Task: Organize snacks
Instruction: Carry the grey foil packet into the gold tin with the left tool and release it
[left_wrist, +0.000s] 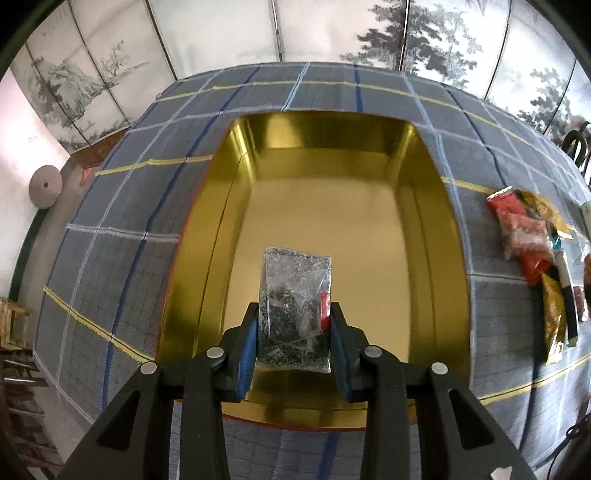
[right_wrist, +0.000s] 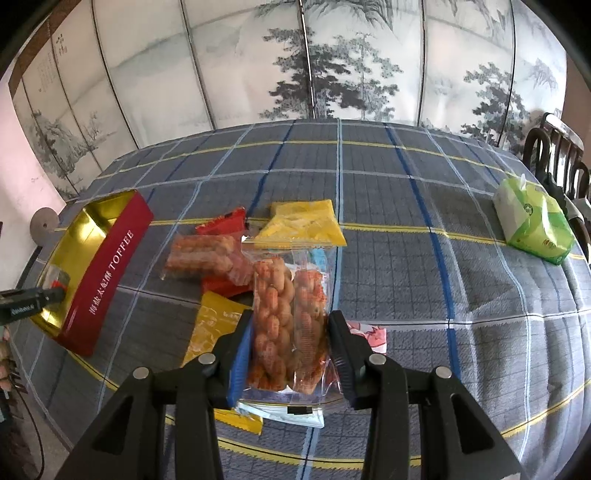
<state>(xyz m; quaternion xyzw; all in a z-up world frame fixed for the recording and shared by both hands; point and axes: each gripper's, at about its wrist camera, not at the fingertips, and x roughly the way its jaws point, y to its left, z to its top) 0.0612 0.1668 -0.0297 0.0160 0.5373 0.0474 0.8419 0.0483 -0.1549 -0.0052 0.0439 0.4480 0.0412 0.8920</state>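
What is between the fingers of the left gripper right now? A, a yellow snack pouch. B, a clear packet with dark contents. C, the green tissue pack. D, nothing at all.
B: in the left wrist view the left gripper has a clear packet of dark bits between its fingers, over the gold interior of the toffee tin.

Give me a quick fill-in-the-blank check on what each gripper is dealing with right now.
1. The left gripper holds a clear packet over the ____ tin.
2. The right gripper grips a bag of ____ twisted snacks.
3. The green tissue pack lies on the ____ tablecloth.

Missing: gold; orange; plaid
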